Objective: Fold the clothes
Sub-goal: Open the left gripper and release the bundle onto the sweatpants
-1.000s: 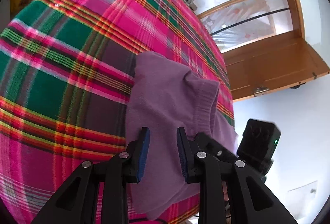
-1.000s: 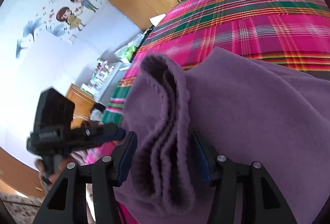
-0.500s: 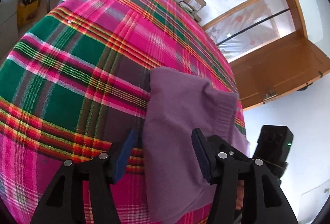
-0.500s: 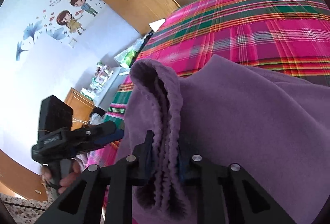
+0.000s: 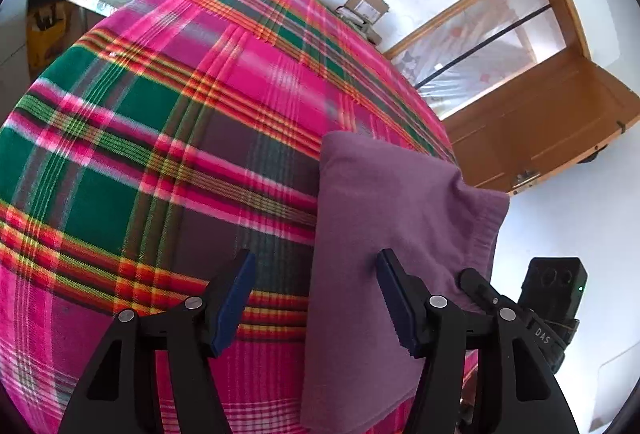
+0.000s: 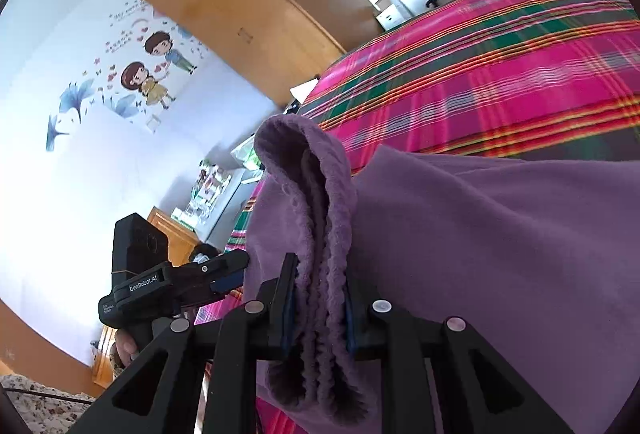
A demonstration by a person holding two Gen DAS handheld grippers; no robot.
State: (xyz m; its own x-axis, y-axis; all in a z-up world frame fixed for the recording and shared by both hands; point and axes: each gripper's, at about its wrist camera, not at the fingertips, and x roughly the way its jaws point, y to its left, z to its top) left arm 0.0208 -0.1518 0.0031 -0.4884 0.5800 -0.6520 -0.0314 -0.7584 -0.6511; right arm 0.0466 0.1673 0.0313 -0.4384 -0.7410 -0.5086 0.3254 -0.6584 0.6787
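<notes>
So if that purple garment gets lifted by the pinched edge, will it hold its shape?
Probably not. The purple garment bunches into soft ridges inside the right tool, so it looks floppy and would likely drape. Its fuzzy, thick folded edge suggests it grips well rather than slipping.

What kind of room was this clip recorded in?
Most likely a home bedroom. The folded purple fleece garment lies on a bed-like surface under a pink-and-green plaid blanket; a tall wooden wardrobe and a cartoon couple wall sticker stand behind it.
</notes>
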